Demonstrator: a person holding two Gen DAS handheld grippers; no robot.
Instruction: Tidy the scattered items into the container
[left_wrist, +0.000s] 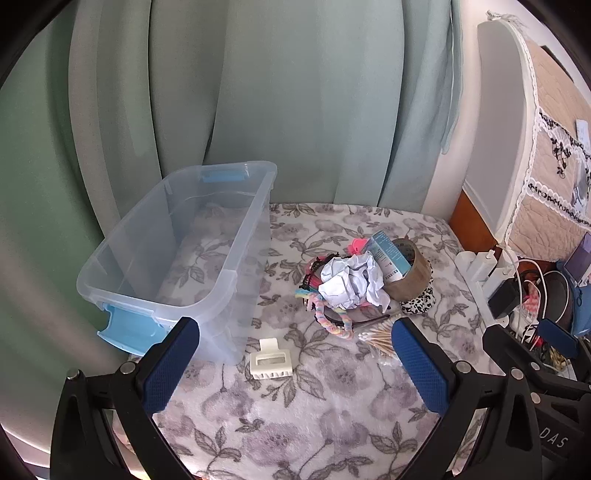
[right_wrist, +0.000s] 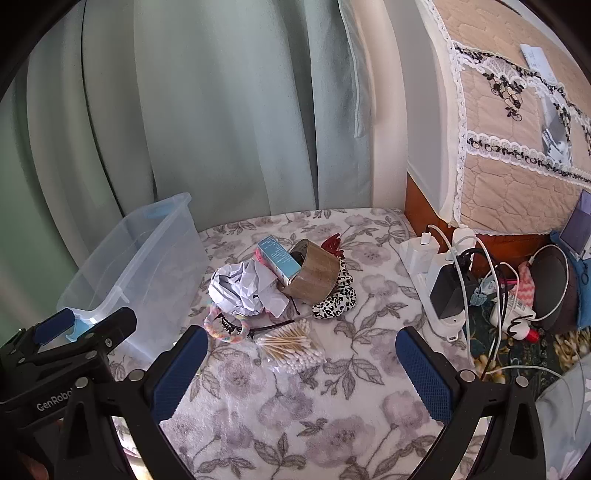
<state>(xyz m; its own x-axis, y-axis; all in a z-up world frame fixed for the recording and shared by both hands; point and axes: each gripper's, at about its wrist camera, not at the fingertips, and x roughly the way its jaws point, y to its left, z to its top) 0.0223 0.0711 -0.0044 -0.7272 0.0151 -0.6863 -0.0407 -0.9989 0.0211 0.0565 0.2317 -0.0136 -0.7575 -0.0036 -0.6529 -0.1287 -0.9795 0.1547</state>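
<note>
While both jaws gape empty, left hand-held gripper just behind white hair claw, container left

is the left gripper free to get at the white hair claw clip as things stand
Probably yes. The white hair claw clip lies alone on the floral blanket, apart from the clear bin and the pile. The left gripper is open and empty, and nothing lies between it and the clip.
</note>
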